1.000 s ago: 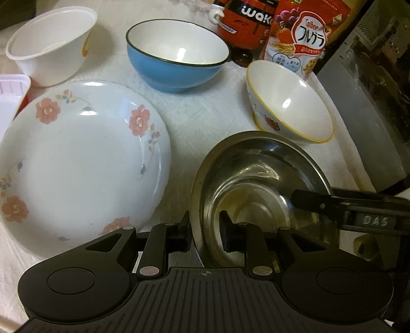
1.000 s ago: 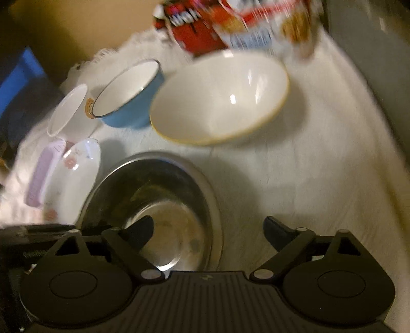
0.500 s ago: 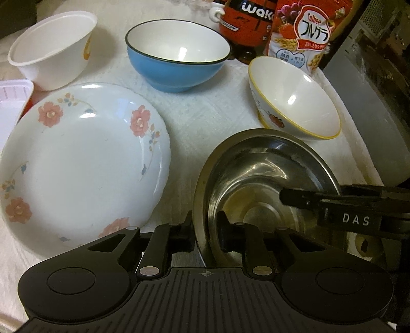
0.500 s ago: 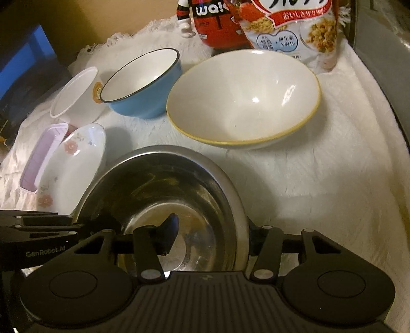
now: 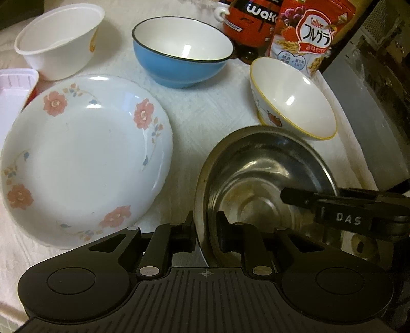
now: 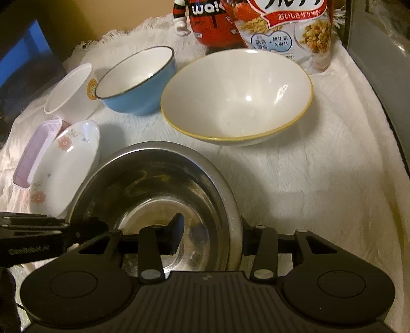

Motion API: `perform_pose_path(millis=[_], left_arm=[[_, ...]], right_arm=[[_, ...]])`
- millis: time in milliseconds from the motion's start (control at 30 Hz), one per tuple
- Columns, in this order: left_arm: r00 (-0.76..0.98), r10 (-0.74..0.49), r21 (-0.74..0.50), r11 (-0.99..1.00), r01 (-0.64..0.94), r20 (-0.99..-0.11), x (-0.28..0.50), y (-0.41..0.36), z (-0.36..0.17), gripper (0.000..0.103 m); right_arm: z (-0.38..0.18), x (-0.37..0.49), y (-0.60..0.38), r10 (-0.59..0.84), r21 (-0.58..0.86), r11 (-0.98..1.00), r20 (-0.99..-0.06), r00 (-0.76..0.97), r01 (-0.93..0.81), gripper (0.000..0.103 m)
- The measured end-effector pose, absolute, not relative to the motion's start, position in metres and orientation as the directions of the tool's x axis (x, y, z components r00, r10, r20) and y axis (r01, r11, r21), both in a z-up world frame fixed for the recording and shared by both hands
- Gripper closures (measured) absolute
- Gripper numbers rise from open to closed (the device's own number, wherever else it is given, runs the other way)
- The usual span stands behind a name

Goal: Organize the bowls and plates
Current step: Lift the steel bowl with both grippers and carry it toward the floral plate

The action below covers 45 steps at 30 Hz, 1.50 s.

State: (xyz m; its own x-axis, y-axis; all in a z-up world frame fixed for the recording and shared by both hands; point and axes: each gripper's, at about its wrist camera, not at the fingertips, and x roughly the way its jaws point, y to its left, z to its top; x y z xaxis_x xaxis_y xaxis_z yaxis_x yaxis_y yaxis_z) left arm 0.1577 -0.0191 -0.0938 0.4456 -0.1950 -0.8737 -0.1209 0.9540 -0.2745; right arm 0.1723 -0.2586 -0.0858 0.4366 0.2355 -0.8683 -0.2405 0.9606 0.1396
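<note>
A steel bowl (image 5: 256, 179) (image 6: 153, 184) sits on the white cloth between both grippers. My left gripper (image 5: 205, 235) has the bowl's left rim pinched between its pads, jaws still closing. My right gripper (image 6: 211, 235) straddles the bowl's right wall, jaws closing. Its inner finger (image 6: 176, 230) stands clear of the wall inside the bowl, while the outer one lies against the outside. A floral plate (image 5: 84, 153) lies to the left. Behind stand a blue bowl (image 5: 179, 66), a yellow-rimmed white bowl (image 5: 294, 102) and a white plastic bowl (image 5: 59, 59).
A cereal bag (image 5: 307, 38) and a red figure (image 5: 248, 23) stand at the back. A pink-white tray (image 5: 12, 87) lies at the far left. A grey appliance (image 5: 371, 115) borders the cloth (image 6: 320, 179) on the right.
The right gripper's jaws have narrowed from wide open to close around the steel bowl's right wall. The left jaws have tightened onto the left rim. The bowl has stayed in place.
</note>
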Motion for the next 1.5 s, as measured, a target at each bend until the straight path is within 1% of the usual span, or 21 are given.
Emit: perform_pose_path(millis=[300, 533, 700, 867, 1000, 1067, 1233, 1300, 1400, 1467, 1500], left_arm=[[0.513, -0.193, -0.297, 0.946, -0.128, -0.836, 0.151, 0.003, -0.067, 0.085], [0.567, -0.154, -0.321, 0.924, -0.207, -0.809, 0.132, 0.051, -0.051, 0.084], [0.584, -0.103, -0.325, 0.901, -0.289, -0.805, 0.129, 0.097, -0.048, 0.084], [0.581, -0.027, -0.259, 0.911, -0.320, -0.813, 0.138, 0.138, -0.046, 0.083], [0.555, 0.021, -0.192, 0.927, -0.323, -0.831, 0.146, 0.157, -0.057, 0.084], [0.540, 0.047, -0.154, 0.934, -0.322, -0.841, 0.149, 0.162, -0.063, 0.080], [0.541, 0.064, -0.113, 0.951, -0.287, -0.839, 0.149, 0.161, -0.070, 0.081], [0.550, 0.080, -0.087, 0.959, -0.270, -0.831, 0.148, 0.160, -0.069, 0.080], [0.557, 0.089, -0.077, 0.961, -0.267, -0.826, 0.152, 0.162, -0.065, 0.080], [0.555, 0.079, -0.086, 0.961, -0.264, -0.828, 0.155, 0.164, -0.065, 0.077], [0.553, 0.078, -0.083, 0.962, -0.260, -0.830, 0.157, 0.164, -0.066, 0.076]], right_arm=[[-0.057, 0.166, -0.239, 0.250, 0.146, 0.960, -0.834, 0.492, -0.240, 0.060], [-0.044, 0.167, -0.187, 0.284, 0.142, 0.942, -0.818, 0.499, -0.304, 0.060], [-0.050, 0.172, -0.129, 0.299, 0.117, 0.921, -0.822, 0.485, -0.371, 0.058], [-0.062, 0.185, -0.079, 0.308, 0.113, 0.908, -0.834, 0.457, -0.404, 0.058], [-0.076, 0.188, -0.052, 0.285, 0.071, 0.898, -0.845, 0.452, -0.433, 0.059], [-0.083, 0.189, -0.042, 0.271, 0.051, 0.894, -0.853, 0.446, -0.445, 0.059], [-0.093, 0.185, -0.032, 0.230, -0.012, 0.890, -0.851, 0.473, -0.455, 0.059], [-0.094, 0.186, -0.032, 0.211, -0.038, 0.892, -0.846, 0.489, -0.450, 0.058], [-0.093, 0.189, -0.035, 0.222, -0.022, 0.896, -0.844, 0.489, -0.444, 0.058], [-0.091, 0.188, -0.036, 0.217, -0.030, 0.899, -0.835, 0.506, -0.436, 0.054], [-0.089, 0.186, -0.036, 0.212, -0.039, 0.902, -0.827, 0.521, -0.430, 0.047]])
